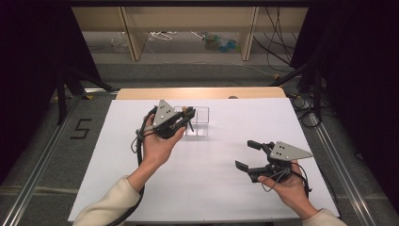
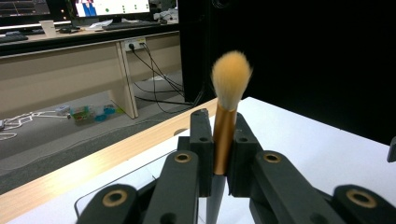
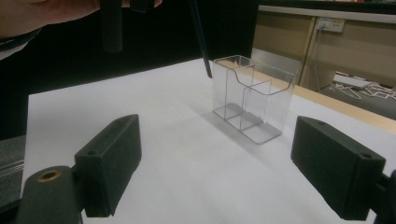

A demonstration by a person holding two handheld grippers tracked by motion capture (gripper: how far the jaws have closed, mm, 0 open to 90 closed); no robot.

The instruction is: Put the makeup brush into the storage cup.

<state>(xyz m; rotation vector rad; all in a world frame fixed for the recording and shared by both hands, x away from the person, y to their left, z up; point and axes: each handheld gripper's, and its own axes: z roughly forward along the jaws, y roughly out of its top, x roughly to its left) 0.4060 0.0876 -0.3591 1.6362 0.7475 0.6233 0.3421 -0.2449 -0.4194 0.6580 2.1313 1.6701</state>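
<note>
White sheeting covers the tabletop (image 1: 202, 179), with a strip of bare wood showing along its far edge and a dark curtained frame on either side. Beyond it, a grey floor runs to pale wooden furniture, where cables and small coloured items lie scattered.

At the left of the high view, a person's hand in a cream sleeve holds the left gripper (image 1: 184, 116) raised above the far middle of the sheet, its jaws clamped tight on a makeup brush (image 2: 225, 135). In the left gripper view the brush stands upright between the two black jaws, gripped at its copper-coloured ferrule, its soft orange-tipped bristles rising above them and its dark handle running down below.

Just beside that gripper in the high view stands a clear plastic organizer box (image 1: 200, 123), upright on the sheet. The right gripper view shows it divided into compartments, with a scooped front wall, and the dark tip of the brush handle hanging in the air just to the left of the box's rim and apart from it.

The right gripper (image 1: 245, 154) is held low over the near right part of the sheet, well apart from the box, its jaws spread wide with nothing between them.
</note>
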